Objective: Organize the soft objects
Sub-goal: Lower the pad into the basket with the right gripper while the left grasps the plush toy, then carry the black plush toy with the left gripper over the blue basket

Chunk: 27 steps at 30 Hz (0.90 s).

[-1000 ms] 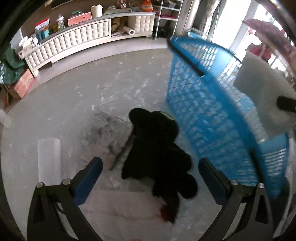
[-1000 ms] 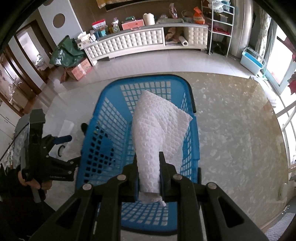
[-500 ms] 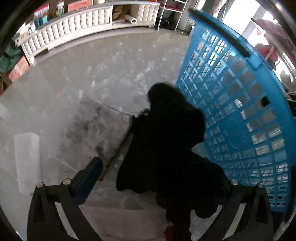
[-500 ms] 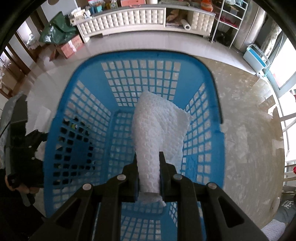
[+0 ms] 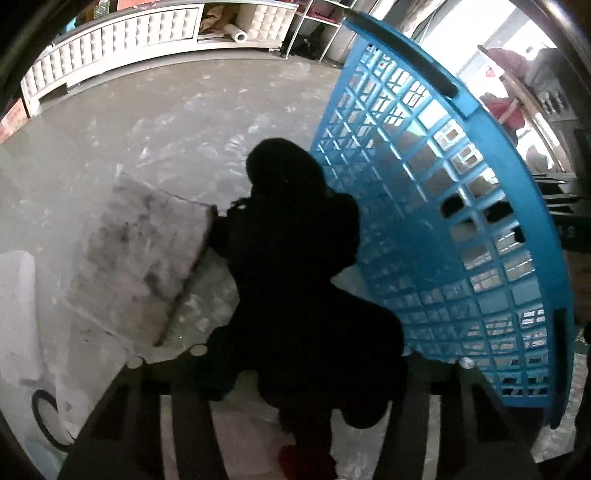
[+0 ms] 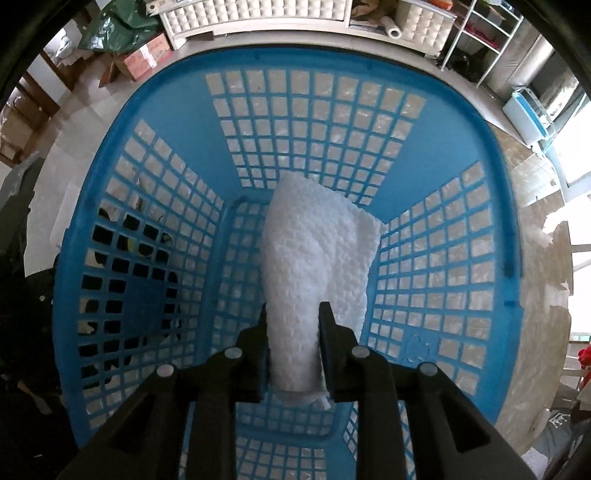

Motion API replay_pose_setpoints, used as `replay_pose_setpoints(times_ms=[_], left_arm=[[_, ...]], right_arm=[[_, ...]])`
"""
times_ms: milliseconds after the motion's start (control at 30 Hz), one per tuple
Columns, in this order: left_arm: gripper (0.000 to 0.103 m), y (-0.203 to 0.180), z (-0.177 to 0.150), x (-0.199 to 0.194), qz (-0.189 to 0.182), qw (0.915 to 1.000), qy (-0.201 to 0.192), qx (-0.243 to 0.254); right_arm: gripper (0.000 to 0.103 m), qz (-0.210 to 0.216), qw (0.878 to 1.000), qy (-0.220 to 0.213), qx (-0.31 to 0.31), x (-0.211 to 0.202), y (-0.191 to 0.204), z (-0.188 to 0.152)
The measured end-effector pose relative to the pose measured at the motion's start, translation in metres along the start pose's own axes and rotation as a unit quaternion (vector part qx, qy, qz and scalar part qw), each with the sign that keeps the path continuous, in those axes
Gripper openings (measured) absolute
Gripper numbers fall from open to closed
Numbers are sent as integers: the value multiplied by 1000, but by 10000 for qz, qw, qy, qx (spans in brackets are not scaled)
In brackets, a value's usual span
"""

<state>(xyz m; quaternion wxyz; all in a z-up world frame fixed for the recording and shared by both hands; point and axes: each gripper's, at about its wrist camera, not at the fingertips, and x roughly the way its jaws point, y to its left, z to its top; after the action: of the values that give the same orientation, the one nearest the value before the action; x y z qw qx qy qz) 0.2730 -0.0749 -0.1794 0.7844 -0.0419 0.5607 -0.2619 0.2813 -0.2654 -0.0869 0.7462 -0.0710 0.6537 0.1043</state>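
Observation:
My right gripper (image 6: pixel 293 332) is shut on a white waffle-textured cloth (image 6: pixel 317 266) and holds it low inside the blue lattice basket (image 6: pixel 147 122), its free end near the basket floor. In the left wrist view a black plush toy (image 5: pixel 291 266) lies on the floor against the basket's outer wall (image 5: pixel 443 229). My left gripper (image 5: pixel 295 373) is down over the toy's lower part, jaws close on either side of it; the dark plush hides the fingertips.
A grey stained flat pad (image 5: pixel 144 251) lies left of the toy. A white foam roll (image 5: pixel 16 314) is at the far left. A pale pink cloth (image 5: pixel 243 435) lies under the left gripper. A white tufted bench (image 6: pixel 258 11) stands along the far wall.
My left gripper has dropped onto the black toy and its jaws have drawn in around it. My right gripper has lowered the white cloth deeper into the basket.

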Motion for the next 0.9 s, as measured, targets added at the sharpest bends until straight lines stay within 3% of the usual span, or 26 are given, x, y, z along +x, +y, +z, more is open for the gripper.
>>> replay_pose_setpoints(times_ms=[67,133,200,233,300,400,667,767,900], left_arm=[[38,-4,-7,-4,-34,10000,-32,75],[36,-13,-8,-6,84,9998,-55,193],[35,-16,-12,-8,104,9996,-78,233],[35,-17,-14,-10,113,9996,-85,226],[34,-17,-14,-12,113,9997,-106,189],[33,-11,-1,-14,179,9995,-146,192],[32,-17,-4,-51,298,9983,-392,307],[32,-23,-9,-71,332,9976,-506,350],[32,-30,-15,-99,382,9963,-675,370]], right_arm=[[26,78,9999,94,-20,3,2,2],[37,126,9999,75,-31,1,3,2],[69,285,9996,2,-7,-4,1,3],[77,370,9993,-20,-6,-8,1,3],[85,524,9985,-145,-44,-16,3,4],[91,610,9980,-136,-114,-25,3,4],[91,589,9979,-278,1,-32,7,-10],[97,243,9984,-519,21,-44,8,-26],[98,-88,9968,-797,51,-61,2,-45]])
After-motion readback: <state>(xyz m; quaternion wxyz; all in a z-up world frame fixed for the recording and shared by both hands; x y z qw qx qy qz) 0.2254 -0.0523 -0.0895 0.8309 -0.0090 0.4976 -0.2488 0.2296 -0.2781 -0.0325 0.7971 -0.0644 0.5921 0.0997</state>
